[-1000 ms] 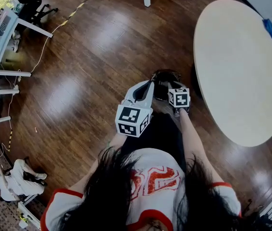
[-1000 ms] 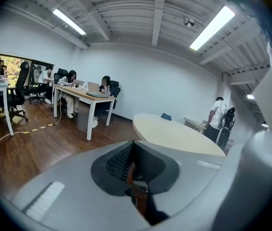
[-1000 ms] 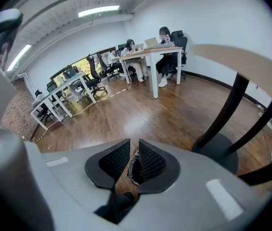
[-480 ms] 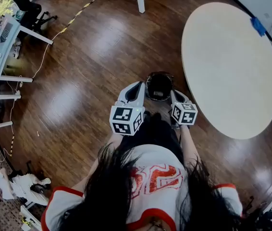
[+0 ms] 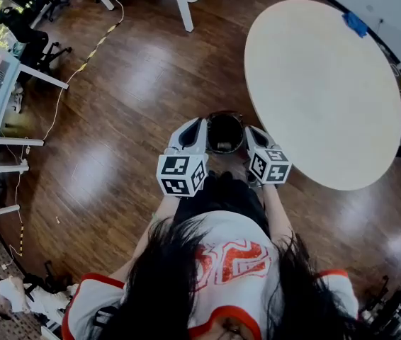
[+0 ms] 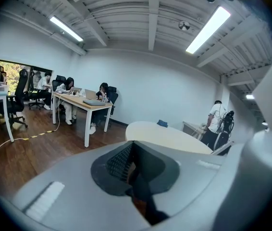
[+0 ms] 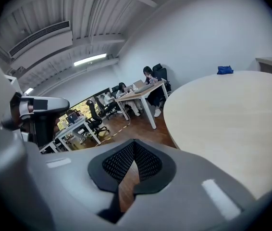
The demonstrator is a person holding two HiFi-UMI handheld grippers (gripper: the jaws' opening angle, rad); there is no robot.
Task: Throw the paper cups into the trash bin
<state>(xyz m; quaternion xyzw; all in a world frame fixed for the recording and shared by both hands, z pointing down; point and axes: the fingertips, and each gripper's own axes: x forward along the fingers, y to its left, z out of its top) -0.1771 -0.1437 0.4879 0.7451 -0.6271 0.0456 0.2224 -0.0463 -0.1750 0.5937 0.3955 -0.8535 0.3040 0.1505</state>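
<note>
The trash bin is a dark round bin on the wood floor, just in front of the person and close to the round table's edge. My left gripper is held at the bin's left rim and my right gripper at its right rim. In the left gripper view the left gripper has its jaws together with nothing between them. The right gripper looks the same in its own view, shut and empty. No paper cup shows in any view, and the bin's inside is too dark to read.
A large round pale table stands at the right with a blue object at its far edge. White desk legs stand at the top, desks with seated people at the left. A cable runs across the floor.
The two grippers have drawn apart from over the bin and now flank it. The bin's mouth, partly covered before, shows whole between them. The head view has shifted toward the table.
</note>
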